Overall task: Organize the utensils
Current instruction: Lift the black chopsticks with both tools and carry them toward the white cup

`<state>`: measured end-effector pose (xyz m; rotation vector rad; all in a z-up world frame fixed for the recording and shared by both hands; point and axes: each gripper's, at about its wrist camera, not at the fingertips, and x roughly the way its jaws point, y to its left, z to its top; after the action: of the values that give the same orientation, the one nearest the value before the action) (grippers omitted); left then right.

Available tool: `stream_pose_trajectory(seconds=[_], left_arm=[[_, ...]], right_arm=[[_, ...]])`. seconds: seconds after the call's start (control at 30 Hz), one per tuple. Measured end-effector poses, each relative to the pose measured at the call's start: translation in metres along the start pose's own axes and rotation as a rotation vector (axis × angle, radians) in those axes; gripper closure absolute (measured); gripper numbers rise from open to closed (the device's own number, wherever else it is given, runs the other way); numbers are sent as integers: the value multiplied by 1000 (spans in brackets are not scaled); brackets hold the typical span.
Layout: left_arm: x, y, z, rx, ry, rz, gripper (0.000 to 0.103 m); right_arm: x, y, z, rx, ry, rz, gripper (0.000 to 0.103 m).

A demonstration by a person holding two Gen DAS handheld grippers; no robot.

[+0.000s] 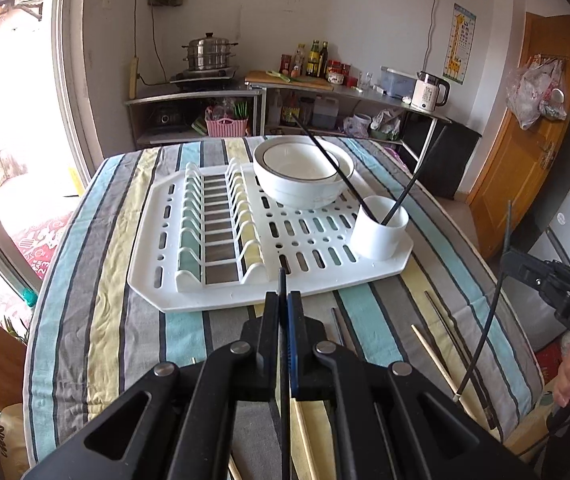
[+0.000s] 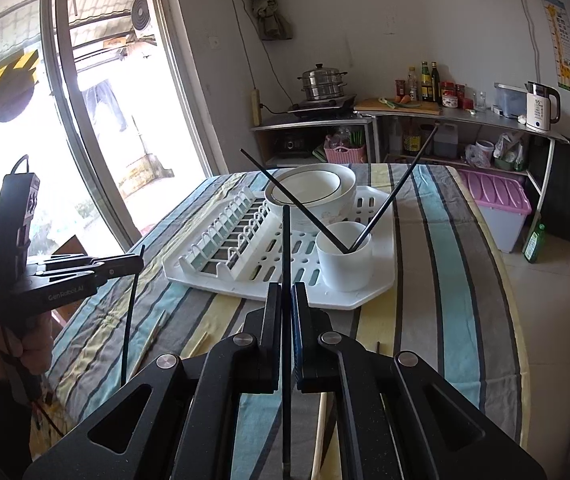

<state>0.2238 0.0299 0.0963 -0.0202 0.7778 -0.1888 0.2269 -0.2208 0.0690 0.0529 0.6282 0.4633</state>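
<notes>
Now each gripper is clamped on one black chopstick: the left gripper point(image 1: 284, 300) pinches its black chopstick point(image 1: 283, 280), and the right gripper point(image 2: 286, 292) pinches the other black chopstick point(image 2: 285, 240) so it stands above the pads. Two more black sticks already lean crossed in the white cup point(image 1: 381, 228) at the near corner of the white drying rack point(image 1: 221, 292), beside the stacked white bowls point(image 1: 305, 184). To do this well, I would bring one stick at a time over the cup, tip-down, and release only inside the rim. Wooden chopsticks point(image 1: 437, 360) lie on the striped tablecloth point(image 1: 105, 280); a kitchen counter point(image 1: 349, 90) stands behind.
</notes>
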Motion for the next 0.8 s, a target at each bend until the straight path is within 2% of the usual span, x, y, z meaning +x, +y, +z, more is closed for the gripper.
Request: stream_pose_trajectory(seconds=[0.33, 0.8], left_arm=[[-48, 0, 5, 6, -119, -17, 99], [-67, 4, 22, -21, -194, -30, 100]], right_arm=[[-13, 5, 4, -15, -35, 2, 98], [-20, 6, 13, -24, -62, -9, 98]])
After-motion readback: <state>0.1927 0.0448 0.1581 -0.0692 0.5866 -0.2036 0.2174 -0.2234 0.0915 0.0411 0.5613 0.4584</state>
